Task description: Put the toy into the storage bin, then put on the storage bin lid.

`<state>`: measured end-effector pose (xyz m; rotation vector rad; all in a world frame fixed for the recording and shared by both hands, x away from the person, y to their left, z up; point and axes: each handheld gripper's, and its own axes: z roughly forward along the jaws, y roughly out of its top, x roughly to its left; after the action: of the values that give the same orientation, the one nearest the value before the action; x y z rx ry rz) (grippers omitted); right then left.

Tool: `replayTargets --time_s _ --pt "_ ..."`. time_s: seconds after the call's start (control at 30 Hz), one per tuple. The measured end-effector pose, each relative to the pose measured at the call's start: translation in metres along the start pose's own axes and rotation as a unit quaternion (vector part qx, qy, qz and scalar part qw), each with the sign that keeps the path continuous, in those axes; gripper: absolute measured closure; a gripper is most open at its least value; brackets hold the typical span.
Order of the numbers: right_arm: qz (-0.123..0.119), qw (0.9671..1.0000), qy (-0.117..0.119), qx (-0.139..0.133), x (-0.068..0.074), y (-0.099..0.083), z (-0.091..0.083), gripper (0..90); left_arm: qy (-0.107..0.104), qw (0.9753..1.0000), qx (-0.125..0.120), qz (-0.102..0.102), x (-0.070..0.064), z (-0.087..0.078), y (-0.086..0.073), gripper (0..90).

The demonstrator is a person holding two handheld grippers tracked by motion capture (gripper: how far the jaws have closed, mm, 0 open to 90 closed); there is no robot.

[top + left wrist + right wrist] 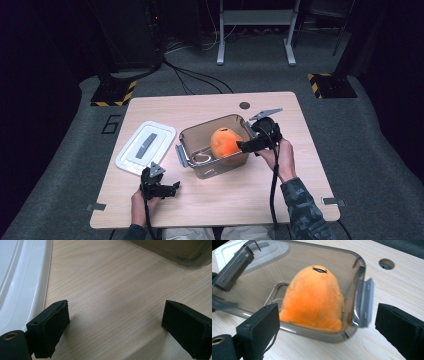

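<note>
An orange egg-shaped plush toy (224, 142) (314, 300) sits inside a clear plastic container (191, 138) (352, 270) in the middle of the table. My right gripper (247, 145) (327, 332) hovers at the container's right side, open, with the toy's lower part between its jaws in the right gripper view. The white lid (145, 147) (17, 280) lies flat to the left of the container. My left gripper (167, 189) (115, 325) rests low over bare wood near the table's front left, open and holding nothing, just right of the lid's edge.
Grey latches (365, 302) hang on the container's ends. A round cable hole (244, 105) (386, 264) lies behind the container. Bare wood spreads along the front and right of the table (280, 200). Cables and stand legs (255, 35) occupy the floor beyond.
</note>
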<state>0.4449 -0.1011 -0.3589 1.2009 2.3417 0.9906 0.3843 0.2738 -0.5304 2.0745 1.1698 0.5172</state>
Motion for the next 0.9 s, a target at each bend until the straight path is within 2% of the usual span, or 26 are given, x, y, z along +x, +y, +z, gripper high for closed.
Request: replayTargets --time_s 0.27,0.5,0.67,0.83,0.9 --pt "0.007 0.9992 -0.036 -0.015 -0.010 -0.036 -0.015 4.8 0.000 1.0000 0.000 -0.001 0.000 0.000 0.000 7.2" --pt "0.029 0.9974 -0.063 -0.019 -0.023 -0.078 -0.019 4.3 -0.002 1.0000 0.001 -0.003 0.000 0.000 0.000 7.1" --pt "0.039 0.9961 -0.077 -0.018 -0.032 -0.106 -0.016 3.0 -0.001 1.0000 0.002 -0.005 0.000 0.000 0.000 7.1" --pt "0.065 0.9928 -0.098 -0.025 -0.040 -0.136 -0.005 2.0 0.003 1.0000 0.003 -0.006 -0.001 0.000 0.000 7.1" --pt "0.077 0.9926 -0.092 -0.018 -0.044 -0.147 0.002 1.6 0.002 1.0000 0.002 -0.002 0.000 0.000 0.000 7.2"
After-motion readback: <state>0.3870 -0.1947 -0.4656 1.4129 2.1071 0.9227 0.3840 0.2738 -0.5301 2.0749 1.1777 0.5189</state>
